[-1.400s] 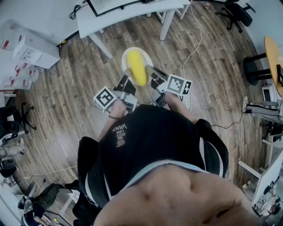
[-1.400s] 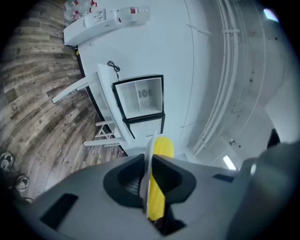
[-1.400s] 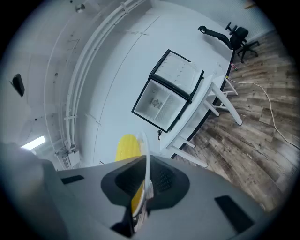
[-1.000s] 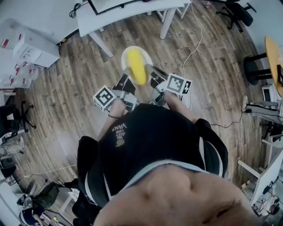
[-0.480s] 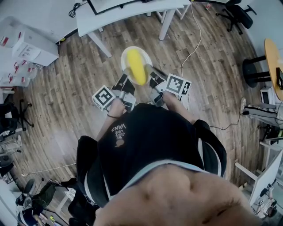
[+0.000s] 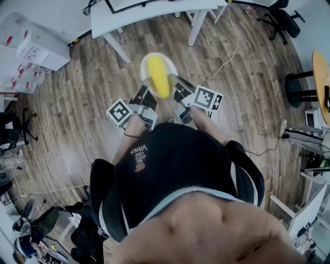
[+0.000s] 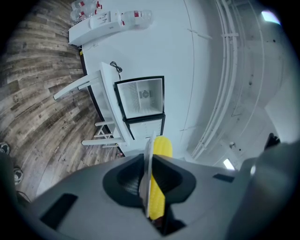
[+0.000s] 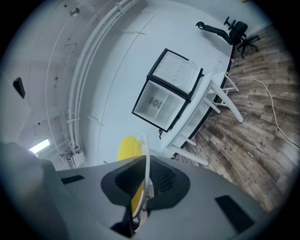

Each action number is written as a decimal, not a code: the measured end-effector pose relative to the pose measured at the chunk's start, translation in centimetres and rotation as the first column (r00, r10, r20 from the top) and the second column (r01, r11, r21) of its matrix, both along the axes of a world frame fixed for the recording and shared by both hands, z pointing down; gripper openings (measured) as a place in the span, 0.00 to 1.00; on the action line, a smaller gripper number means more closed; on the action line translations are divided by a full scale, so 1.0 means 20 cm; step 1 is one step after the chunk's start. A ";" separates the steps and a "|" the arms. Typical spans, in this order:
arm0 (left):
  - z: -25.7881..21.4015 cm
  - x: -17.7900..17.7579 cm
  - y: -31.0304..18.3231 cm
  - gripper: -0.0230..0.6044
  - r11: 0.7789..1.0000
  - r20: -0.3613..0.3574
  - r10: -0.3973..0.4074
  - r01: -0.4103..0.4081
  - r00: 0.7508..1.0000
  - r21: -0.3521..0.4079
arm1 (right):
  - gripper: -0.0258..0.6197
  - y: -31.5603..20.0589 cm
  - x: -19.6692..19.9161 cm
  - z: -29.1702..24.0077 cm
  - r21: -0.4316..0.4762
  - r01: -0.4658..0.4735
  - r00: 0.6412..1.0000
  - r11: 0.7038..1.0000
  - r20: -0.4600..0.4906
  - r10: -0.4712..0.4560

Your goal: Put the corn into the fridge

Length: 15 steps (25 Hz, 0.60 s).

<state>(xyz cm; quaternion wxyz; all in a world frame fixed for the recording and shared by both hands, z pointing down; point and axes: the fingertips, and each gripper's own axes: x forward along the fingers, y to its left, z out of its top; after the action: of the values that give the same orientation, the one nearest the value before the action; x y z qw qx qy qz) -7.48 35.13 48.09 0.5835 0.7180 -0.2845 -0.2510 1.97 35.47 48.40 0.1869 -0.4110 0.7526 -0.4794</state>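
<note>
A yellow corn (image 6: 159, 77) lies on a white plate (image 6: 146, 61) held out over the wooden floor in the head view. My left gripper (image 6: 147, 84) is shut on the plate's left rim, and my right gripper (image 6: 173, 81) is shut on its right rim. In the left gripper view the plate's edge (image 7: 148, 161) stands clamped between the jaws with the corn (image 7: 162, 146) just beyond it. The right gripper view shows the same: rim (image 8: 146, 161), corn (image 8: 127, 149). A small glass-door fridge (image 7: 143, 105) (image 8: 168, 96) stands on a white table ahead, its door shut.
The white table (image 6: 149, 13) runs across the top of the head view. A white cable (image 6: 227, 54) trails over the floor to the right. An office chair (image 6: 281, 18) and a black round stand (image 6: 298, 85) are at the right, and white boxes (image 6: 31, 49) at the left.
Both grippers keep their hold on the plate. The floor and furniture have drifted slightly in the head view, with the plate and corn carried along a little.
</note>
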 end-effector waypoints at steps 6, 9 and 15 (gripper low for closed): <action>0.02 0.04 0.04 0.11 0.999 -0.023 -0.026 0.026 0.999 -0.021 | 0.08 0.03 0.04 0.01 -0.005 0.019 1.000 1.000 0.004 -0.019; 0.01 0.05 0.05 0.11 0.999 -0.032 -0.030 0.029 0.999 -0.025 | 0.08 0.04 0.05 0.02 -0.007 0.024 1.000 1.000 0.002 -0.024; 0.03 0.05 0.00 0.11 0.999 -0.048 -0.028 0.026 0.998 -0.034 | 0.08 -0.01 0.05 0.02 -0.006 0.024 1.000 1.000 -0.006 -0.024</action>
<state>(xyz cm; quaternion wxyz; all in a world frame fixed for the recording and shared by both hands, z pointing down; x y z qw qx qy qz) -6.42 35.08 48.65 0.5987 0.6980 -0.2841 -0.2715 2.99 35.23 48.78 0.1778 -0.4041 0.7566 -0.4823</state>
